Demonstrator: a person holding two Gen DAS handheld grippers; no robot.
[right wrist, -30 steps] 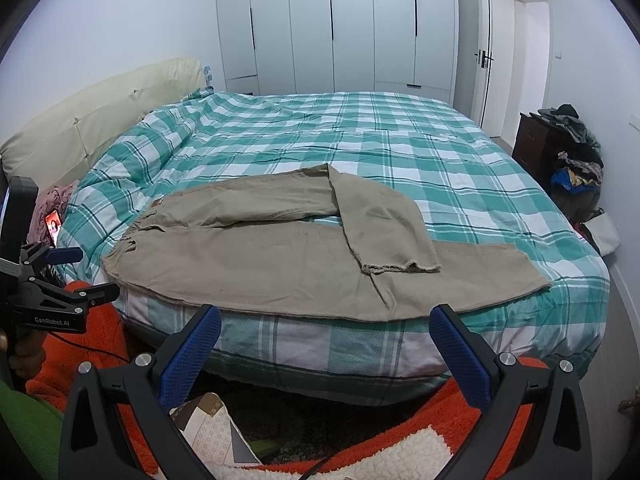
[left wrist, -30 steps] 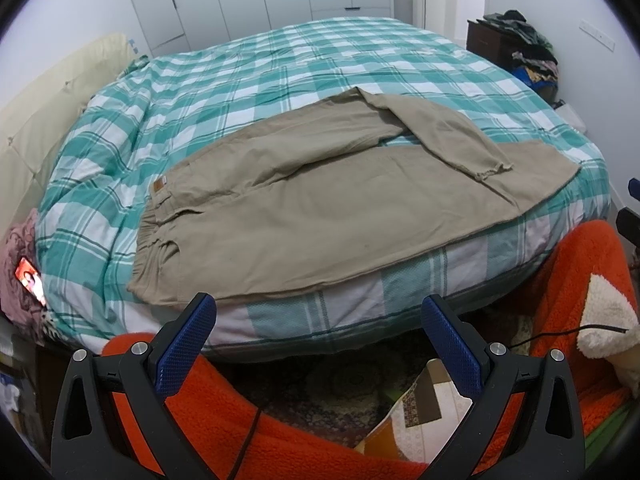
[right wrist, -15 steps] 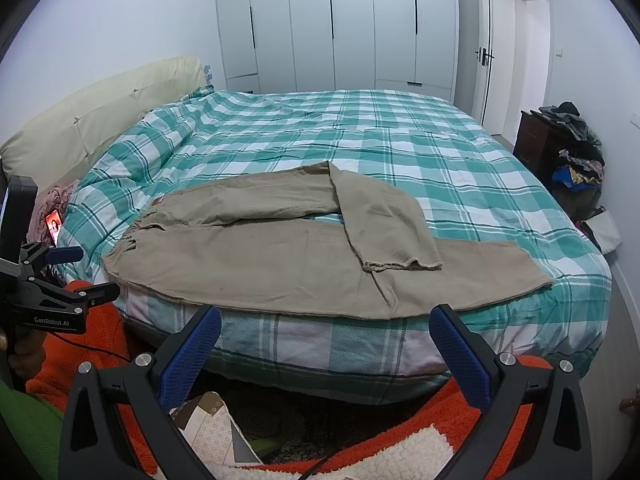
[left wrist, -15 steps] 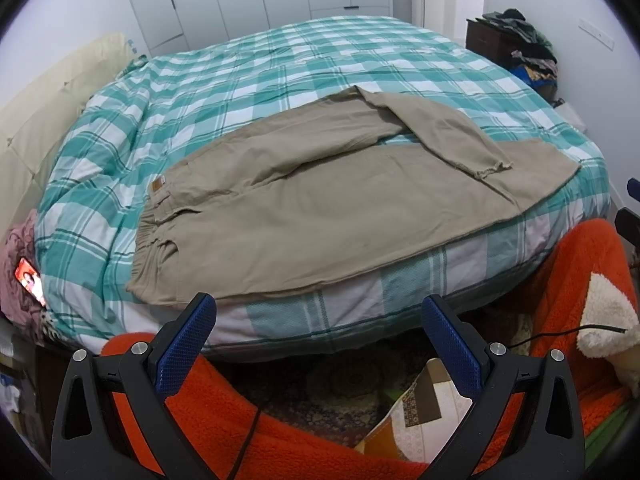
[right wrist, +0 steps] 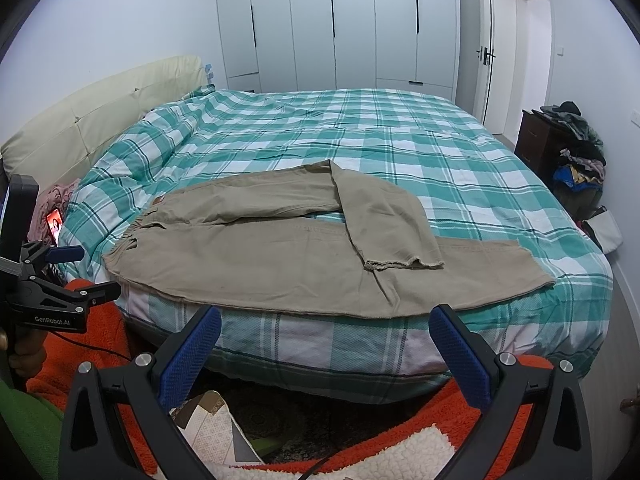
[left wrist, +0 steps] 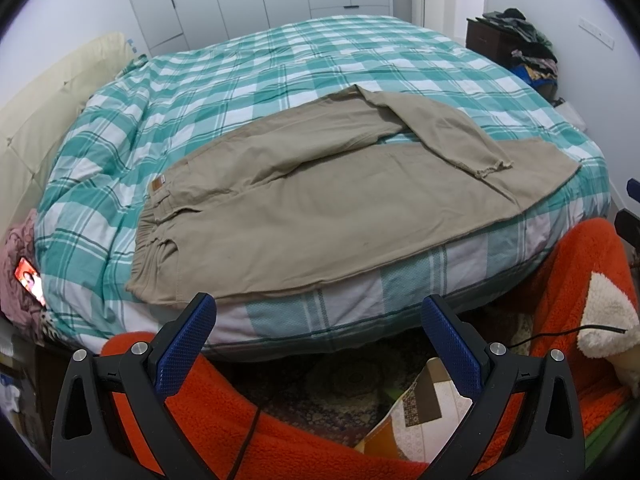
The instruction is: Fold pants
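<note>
Khaki pants spread on the bed, both grippers held back and holding nothing.

From the left wrist camera, the left gripper hangs short of the mattress edge with its blue-padded fingers spread wide, nothing between them. The pants lie flat along the near side of the green checked bed, waistband to the left, one leg stretched out to the right and the other doubled back so its frayed hem lies across the lower leg. An orange fleece blanket bunches below the gripper. From the right wrist camera, the right gripper is likewise splayed and clear of the cloth, facing the pants from the bed's edge. The left gripper shows at the far left, off the bed. White wardrobe doors line the back wall.
</note>
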